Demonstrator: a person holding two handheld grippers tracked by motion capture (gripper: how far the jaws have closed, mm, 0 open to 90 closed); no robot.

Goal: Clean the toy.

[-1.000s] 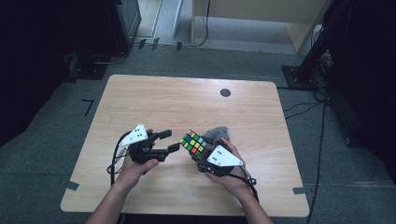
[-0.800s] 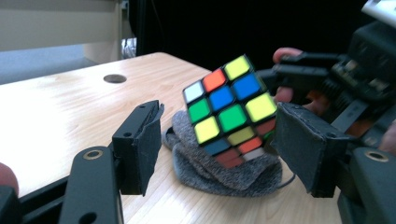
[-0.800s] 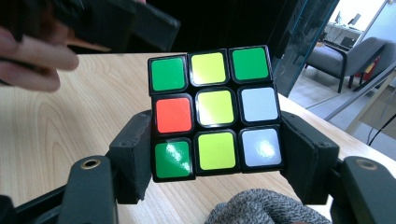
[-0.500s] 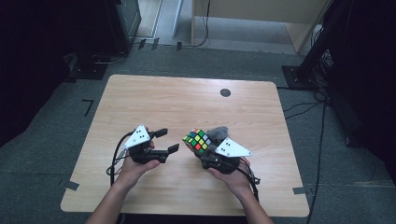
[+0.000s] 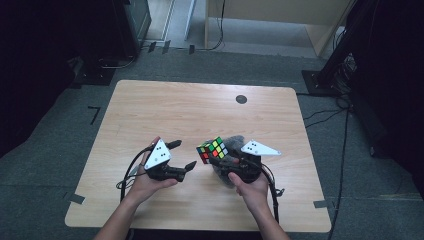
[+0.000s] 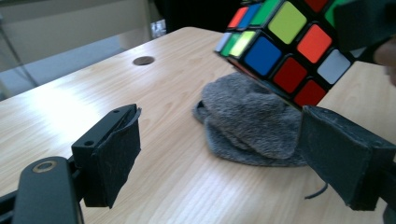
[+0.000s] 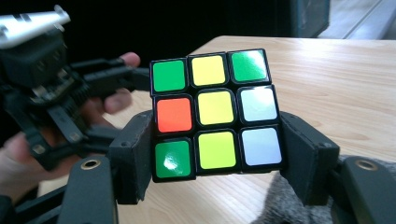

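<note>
The left gripper (image 5: 181,155) has just been opening its jaws, which now stand wide with nothing between them, beside the puzzle cube (image 5: 212,149) rather than on it as a second ago. So the right gripper (image 5: 223,162) alone carries the cube, clamped by its lowest layer, above the grey cloth (image 6: 250,119) near the table's (image 5: 200,107) front edge.

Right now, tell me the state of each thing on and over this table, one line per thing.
Puzzle cube: scrambled, lifted off the table, clamped at its sides.
Right gripper: shut on the cube.
Left gripper: open, nothing between its jaws, which have just been opening; beside the cube.
Grey cloth: crumpled on the table, under the cube.
Table: bare wood, one dark round hole near the far edge.
</note>
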